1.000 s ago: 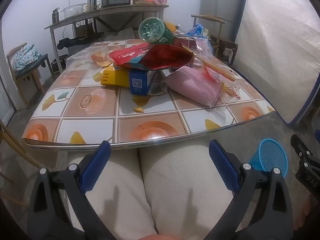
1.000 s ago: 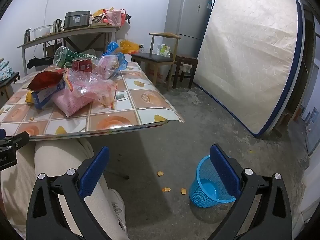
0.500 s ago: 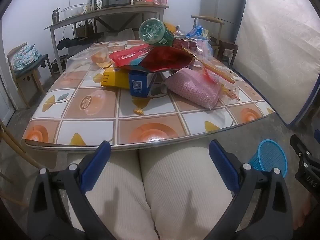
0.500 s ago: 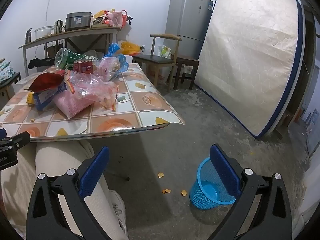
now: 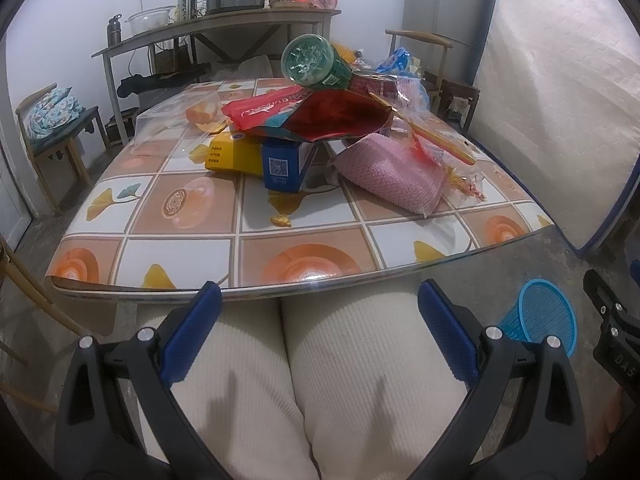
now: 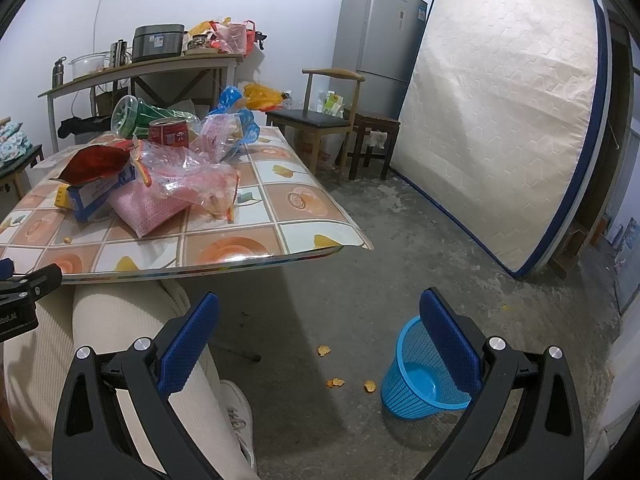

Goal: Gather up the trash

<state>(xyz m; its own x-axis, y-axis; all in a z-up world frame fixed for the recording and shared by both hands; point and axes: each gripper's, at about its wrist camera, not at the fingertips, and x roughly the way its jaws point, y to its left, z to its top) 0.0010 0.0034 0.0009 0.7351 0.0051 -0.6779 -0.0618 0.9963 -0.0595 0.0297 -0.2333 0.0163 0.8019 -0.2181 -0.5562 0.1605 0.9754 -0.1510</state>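
Scene: A seated person faces a tiled table [image 5: 192, 248] piled with trash, a gripper in each hand, nothing yet collected.
Trash: The heap sits mid-table toward the far right side: a green bottle [image 5: 316, 65] lying on top, a red bag [image 5: 320, 118] draped over a blue box [image 5: 282, 164] and a yellow box [image 5: 228, 156], a pink pack [image 5: 392, 178] leaning at the near right, a red can [image 6: 169, 132] and clear wrappers [image 6: 188, 172] behind.
Strays: Orange peel [image 6: 335, 382] lies on the floor just beside the blue basket [image 6: 424, 384]; another scrap [image 5: 281, 221] lies on the table in front of the boxes.
Handling: The bags and wrappers look light, soft and crinkly, likely slippery, best pinched at a free edge or corner. The boxes look stiff enough to take across their narrow sides. The bottle seems perched and could roll if the bag under it is pulled; its neck would be the safer hold.
Left gripper [image 5: 318, 330]: Held low over the person's lap, pointing at the heap, short of the table edge; fingers spread wide, empty.
Right gripper [image 6: 318, 332]: Held low beside the right knee, aimed at the floor and basket; fingers spread wide, empty.
Basket: Stands on the floor to the person's right, well apart from the heap, and looks empty.
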